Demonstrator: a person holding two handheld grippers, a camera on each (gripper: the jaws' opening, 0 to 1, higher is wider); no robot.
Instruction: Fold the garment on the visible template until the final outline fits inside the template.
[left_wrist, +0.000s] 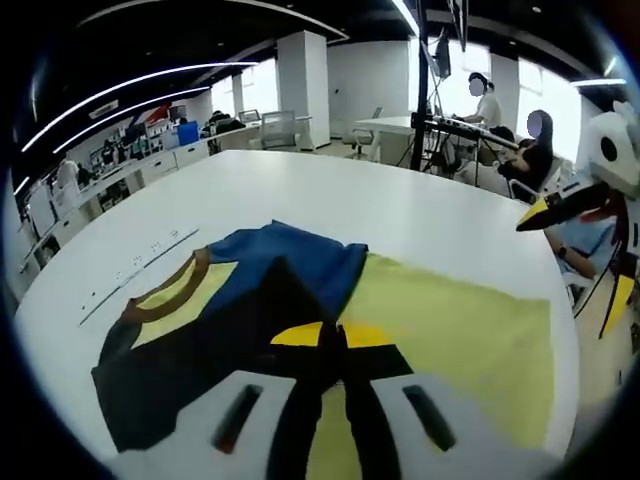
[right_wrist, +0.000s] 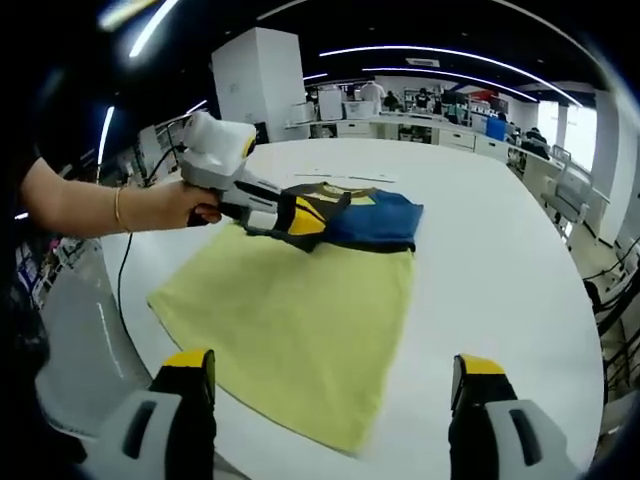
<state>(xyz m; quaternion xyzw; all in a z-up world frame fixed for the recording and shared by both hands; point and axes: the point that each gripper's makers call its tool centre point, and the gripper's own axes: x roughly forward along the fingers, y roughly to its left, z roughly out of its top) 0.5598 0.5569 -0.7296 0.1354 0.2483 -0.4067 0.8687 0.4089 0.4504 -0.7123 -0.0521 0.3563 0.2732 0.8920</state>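
With the left gripper (right_wrist: 300, 217) clamped on the garment (right_wrist: 350, 215) at the template's (right_wrist: 290, 320) far end, keep the fold low; the right gripper (right_wrist: 335, 395) gapes empty.

Ceiling strip lights (right_wrist: 470, 78) and far windows (left_wrist: 560, 100) brighten the white worktop (left_wrist: 330, 190); fisheye bending and soft blur grow toward edges.

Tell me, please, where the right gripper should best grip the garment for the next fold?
Probably the blue folded edge of the garment, approached from the bare table: that edge lies flat and free, while the left gripper holds the opposite side.
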